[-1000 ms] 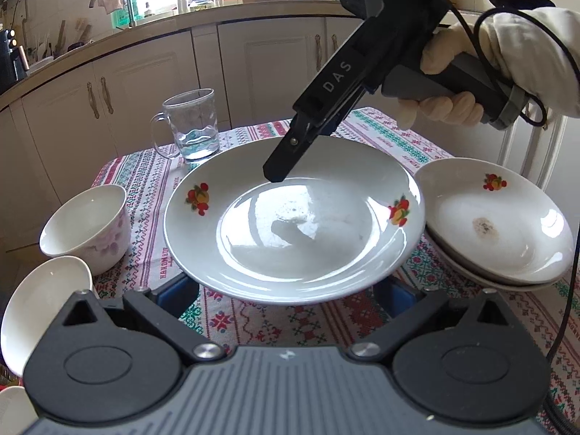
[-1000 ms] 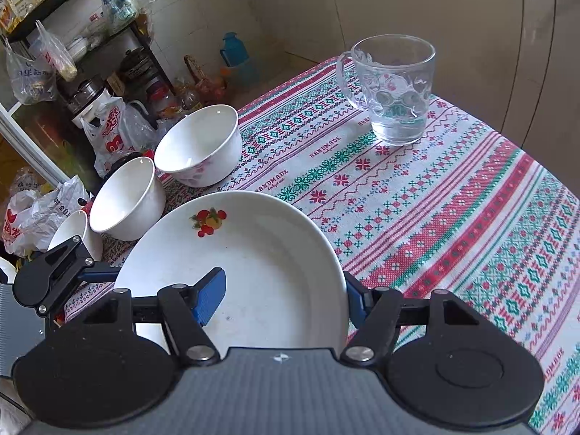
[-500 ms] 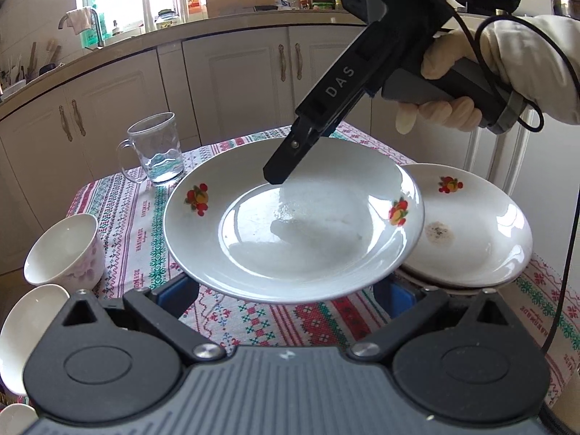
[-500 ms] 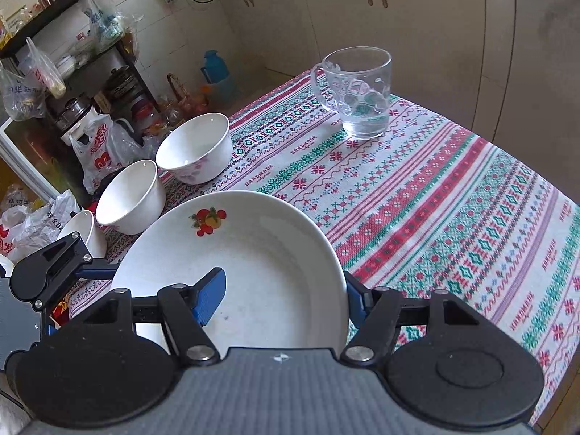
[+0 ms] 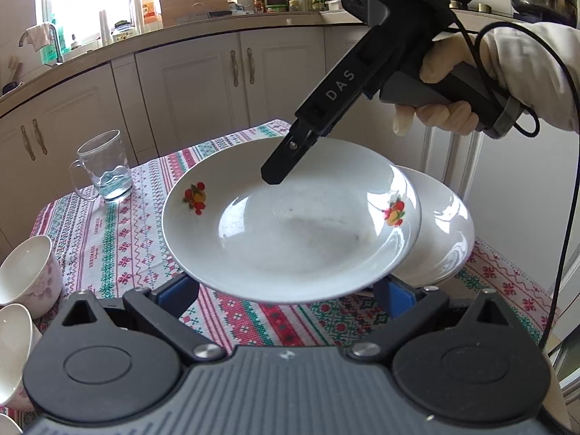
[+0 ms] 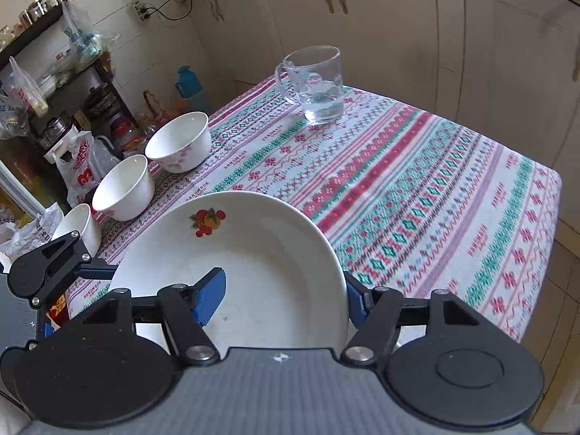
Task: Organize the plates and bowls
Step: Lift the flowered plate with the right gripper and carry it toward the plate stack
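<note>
Taking the lifted plate (image 5: 290, 224) as the landmark: far to its left, three white bowls (image 6: 179, 143) stand in a row along the edge of the desk (image 6: 417, 195), close together, though I cannot tell if they touch. Beyond the plate and to its left, a glass mug (image 5: 105, 168) with a little water stands upright on the patterned cloth. The plate itself hangs above the desk, clear of the cloth. The left tool (image 5: 286, 291) has its blue pads spread wide on either side under the plate's near rim; whether they press it I cannot tell. The right tool (image 6: 284, 295) is clamped on the plate's rim, one pad inside the dish. Just right of the plate, partly under its edge, a stack of plates (image 5: 442, 232) rests on the desk
</note>
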{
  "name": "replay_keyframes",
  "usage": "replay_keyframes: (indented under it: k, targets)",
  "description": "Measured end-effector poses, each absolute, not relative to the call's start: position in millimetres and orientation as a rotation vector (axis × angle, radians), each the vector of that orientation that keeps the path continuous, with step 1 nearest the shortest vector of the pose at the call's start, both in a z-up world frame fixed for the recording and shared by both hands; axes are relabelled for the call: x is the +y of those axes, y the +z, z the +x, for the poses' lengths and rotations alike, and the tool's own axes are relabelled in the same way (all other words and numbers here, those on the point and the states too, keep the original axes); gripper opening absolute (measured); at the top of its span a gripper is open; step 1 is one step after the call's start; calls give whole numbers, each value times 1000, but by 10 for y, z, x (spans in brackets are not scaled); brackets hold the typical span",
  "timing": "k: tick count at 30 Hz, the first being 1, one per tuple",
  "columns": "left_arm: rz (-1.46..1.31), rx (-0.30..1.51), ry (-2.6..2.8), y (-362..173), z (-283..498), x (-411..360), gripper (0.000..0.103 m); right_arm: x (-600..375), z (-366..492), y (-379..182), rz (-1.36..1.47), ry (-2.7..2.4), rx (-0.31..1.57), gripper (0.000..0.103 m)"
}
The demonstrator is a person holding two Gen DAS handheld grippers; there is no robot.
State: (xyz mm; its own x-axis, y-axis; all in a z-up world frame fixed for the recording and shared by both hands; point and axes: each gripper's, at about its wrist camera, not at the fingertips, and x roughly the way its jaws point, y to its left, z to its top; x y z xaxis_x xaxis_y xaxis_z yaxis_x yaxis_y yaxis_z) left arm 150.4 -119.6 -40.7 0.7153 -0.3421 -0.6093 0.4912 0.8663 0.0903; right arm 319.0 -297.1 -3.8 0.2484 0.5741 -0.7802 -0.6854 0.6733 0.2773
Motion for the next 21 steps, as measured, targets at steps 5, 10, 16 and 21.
replay_keyframes:
  k: [5, 10, 16, 21]
  targets:
    - [266, 627, -510, -420, 1454, -1317, 101, -3182, 3063, -71, -100, 823, 1000, 73]
    - [279, 638, -543, -450, 1456, -1423, 101, -3373, 2984, -119, -70, 794, 1002, 73]
    - [298, 639, -563, -476, 1435, -1515, 101, -3534, 2917, -218, -44, 771, 1009, 73]
    - [297, 650, -576, -478, 1461, -1558, 101, -3616, 2895, -250, -26, 760, 1004, 73]
